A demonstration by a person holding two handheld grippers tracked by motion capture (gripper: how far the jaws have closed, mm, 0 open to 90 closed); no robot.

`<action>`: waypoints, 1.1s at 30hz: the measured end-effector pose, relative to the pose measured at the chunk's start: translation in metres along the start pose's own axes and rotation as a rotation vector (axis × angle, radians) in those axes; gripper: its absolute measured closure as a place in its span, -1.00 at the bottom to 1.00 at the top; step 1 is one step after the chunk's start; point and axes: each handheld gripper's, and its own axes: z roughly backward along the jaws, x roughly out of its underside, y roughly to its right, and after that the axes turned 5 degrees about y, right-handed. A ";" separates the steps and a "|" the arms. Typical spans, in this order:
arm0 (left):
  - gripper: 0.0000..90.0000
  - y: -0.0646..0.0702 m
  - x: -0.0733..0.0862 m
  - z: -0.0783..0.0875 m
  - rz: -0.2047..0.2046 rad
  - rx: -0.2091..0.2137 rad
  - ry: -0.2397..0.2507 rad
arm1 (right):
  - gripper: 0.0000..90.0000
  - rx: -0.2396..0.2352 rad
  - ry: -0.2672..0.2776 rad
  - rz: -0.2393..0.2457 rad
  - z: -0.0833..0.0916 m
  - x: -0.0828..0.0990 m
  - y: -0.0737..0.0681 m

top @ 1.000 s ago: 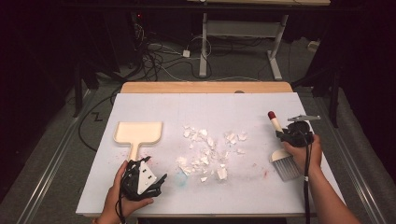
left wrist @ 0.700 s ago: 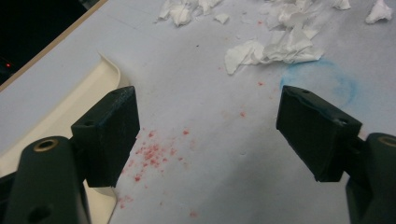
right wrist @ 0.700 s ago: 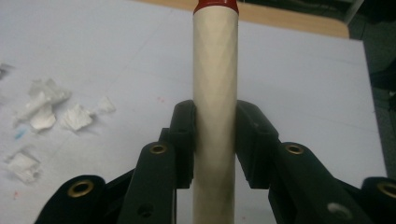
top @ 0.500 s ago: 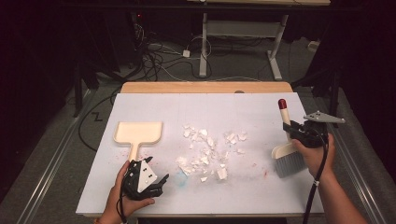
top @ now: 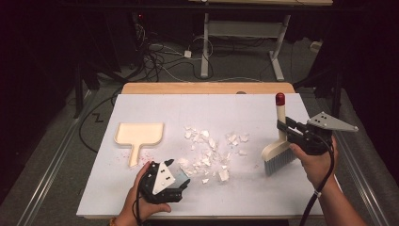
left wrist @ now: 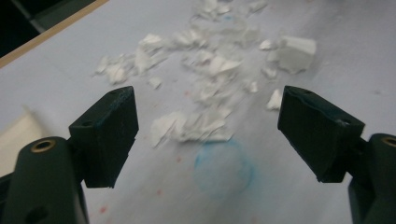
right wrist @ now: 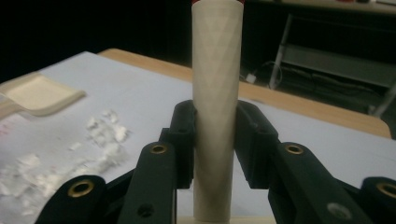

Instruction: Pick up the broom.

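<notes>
The brush [top: 278, 153] stands upright near the surface's [top: 235, 113] right edge, handle clamped in my right tongs [top: 284, 127]. Paper scraps [top: 209, 153] (mid-surface) lie between it and the dustpan [top: 139, 134]; my left tongs [top: 182, 181] gape wide, empty.

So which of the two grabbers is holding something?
The right gripper. Its jaws are shut on the cream handle of the brush. The left gripper has its jaws wide open, with nothing between them, near the white scraps.
</notes>
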 end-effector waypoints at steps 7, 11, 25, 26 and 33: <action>-0.57 0.029 -0.047 -0.027 -0.008 0.144 0.095 | 0.58 -0.071 0.017 0.018 -0.006 -0.006 -0.037; -0.56 0.048 -0.073 -0.041 0.016 0.221 0.156 | 0.58 -0.118 -0.001 0.038 -0.015 -0.002 -0.061; -0.26 0.057 -0.087 -0.084 0.151 0.220 0.145 | 0.58 -0.193 0.016 0.096 -0.020 0.004 -0.103; -0.23 0.057 -0.086 -0.084 0.152 0.221 0.144 | 0.58 -0.196 0.011 0.107 -0.020 0.004 -0.105; -0.10 0.058 -0.084 -0.084 0.151 0.222 0.148 | 0.58 -0.202 0.031 0.112 -0.016 0.001 -0.108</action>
